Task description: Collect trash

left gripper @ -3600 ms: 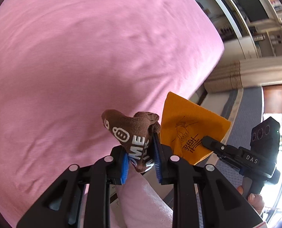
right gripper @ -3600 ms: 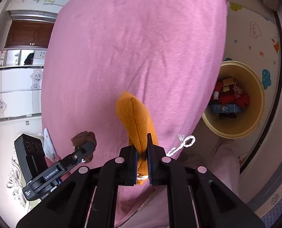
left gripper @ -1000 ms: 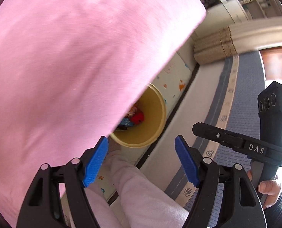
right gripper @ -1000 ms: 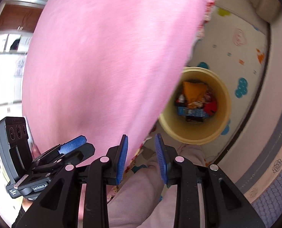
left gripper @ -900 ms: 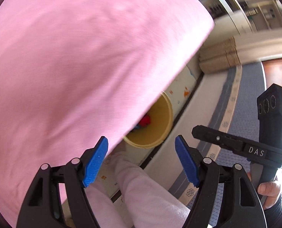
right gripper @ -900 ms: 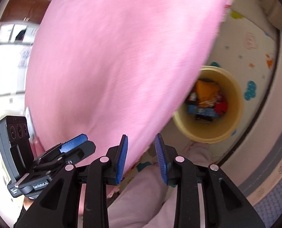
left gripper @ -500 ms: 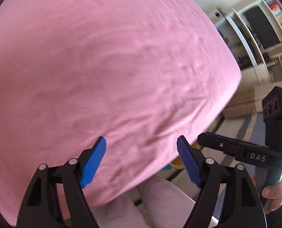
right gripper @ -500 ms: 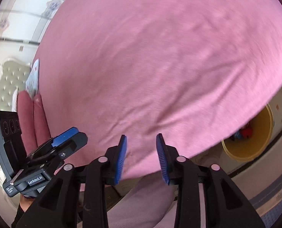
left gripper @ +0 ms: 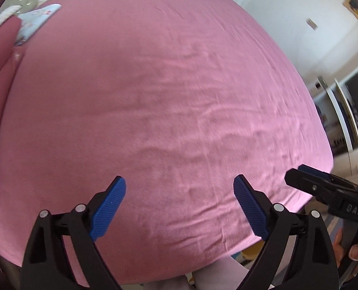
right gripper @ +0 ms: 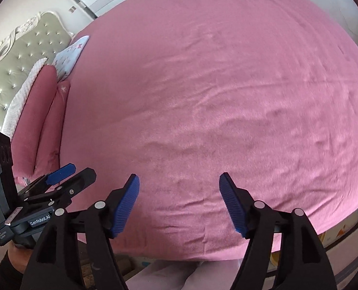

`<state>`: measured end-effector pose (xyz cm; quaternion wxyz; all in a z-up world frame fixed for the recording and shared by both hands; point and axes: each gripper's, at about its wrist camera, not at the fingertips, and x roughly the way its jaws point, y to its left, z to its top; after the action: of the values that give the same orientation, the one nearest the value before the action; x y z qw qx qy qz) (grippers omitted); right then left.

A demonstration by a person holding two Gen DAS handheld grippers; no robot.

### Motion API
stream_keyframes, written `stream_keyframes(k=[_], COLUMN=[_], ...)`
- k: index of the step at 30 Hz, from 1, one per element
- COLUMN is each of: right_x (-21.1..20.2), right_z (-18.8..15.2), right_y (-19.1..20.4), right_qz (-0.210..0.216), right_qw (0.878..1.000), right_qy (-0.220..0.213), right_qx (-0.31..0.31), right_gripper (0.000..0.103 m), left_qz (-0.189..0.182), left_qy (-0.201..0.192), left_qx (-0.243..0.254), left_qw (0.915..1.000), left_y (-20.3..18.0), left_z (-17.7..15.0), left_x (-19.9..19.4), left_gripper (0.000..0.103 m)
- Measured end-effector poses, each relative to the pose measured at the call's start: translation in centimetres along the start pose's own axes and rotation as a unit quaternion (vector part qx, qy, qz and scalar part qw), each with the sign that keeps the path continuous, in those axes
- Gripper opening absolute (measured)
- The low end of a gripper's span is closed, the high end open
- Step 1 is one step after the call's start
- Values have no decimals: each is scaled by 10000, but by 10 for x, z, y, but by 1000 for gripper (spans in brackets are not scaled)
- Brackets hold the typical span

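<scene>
Looking down from the bed's near edge: pink trouser leg (right gripper: 179,275) at the bottom, then a pale yellow sliver (left gripper: 249,253) just under the sheet's hem. Possibly the trash bin's rim, not enough in view to confirm.

Above that, left gripper (left gripper: 179,180) with blue fingers (left gripper: 109,207) wide apart and opening, nothing between them. Same for right gripper (right gripper: 179,177): fingers opening, gap bare, only sheet behind. Side by side, right one just off the left's right-hand side, both pitched down at the bed.

Beyond the fingertips, pink sheet (left gripper: 179,84): creased, no wrapper, paper or scrap anywhere on it in either view. Farther left, two dark pink pillows (right gripper: 43,111), a patterned cushion (right gripper: 70,53), then the tufted headboard (right gripper: 17,55) at the far end. No trash there either, as far as visible.

So no target direction, no long axis to line up on, neither hand nearer to anything. Judging from this: bed side of the job likely done, or next piece somewhere out of frame. Needs a sweep elsewhere before any grasp.
</scene>
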<state>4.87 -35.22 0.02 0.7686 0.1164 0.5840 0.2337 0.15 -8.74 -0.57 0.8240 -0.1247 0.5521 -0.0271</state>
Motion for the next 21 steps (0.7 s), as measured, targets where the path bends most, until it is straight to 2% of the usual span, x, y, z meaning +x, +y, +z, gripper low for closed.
stream_keyframes(k=[3,7,10,15,21], right_x=[-9,-21,-25,-29,-28], right_z=[8,18,23,34,41], right_y=[13,24,27,28,29], right_qz=[32,-41,-129,-224,-201], right_qw=[9994,9973,9958,9936,9925], right_qy=[-180,-349,-389,-460,-414], right_qx=[-301,-639,-820,-1002,-1136], right_gripper=[84,87,88,88,88], left_qz=[234,485,635,700,544], left_qy=[-260,-510,-663,-762,-684], left_qx=[-156,-255,-247,-463,-744], left_qw=[9993,9972,9955,9936,9934], left_y=[7,8,6,7,6], left_z=[6,9,10,11,12], left_x=[-16,-38,-53,-65,-62], left_gripper=[94,99,99,99,99])
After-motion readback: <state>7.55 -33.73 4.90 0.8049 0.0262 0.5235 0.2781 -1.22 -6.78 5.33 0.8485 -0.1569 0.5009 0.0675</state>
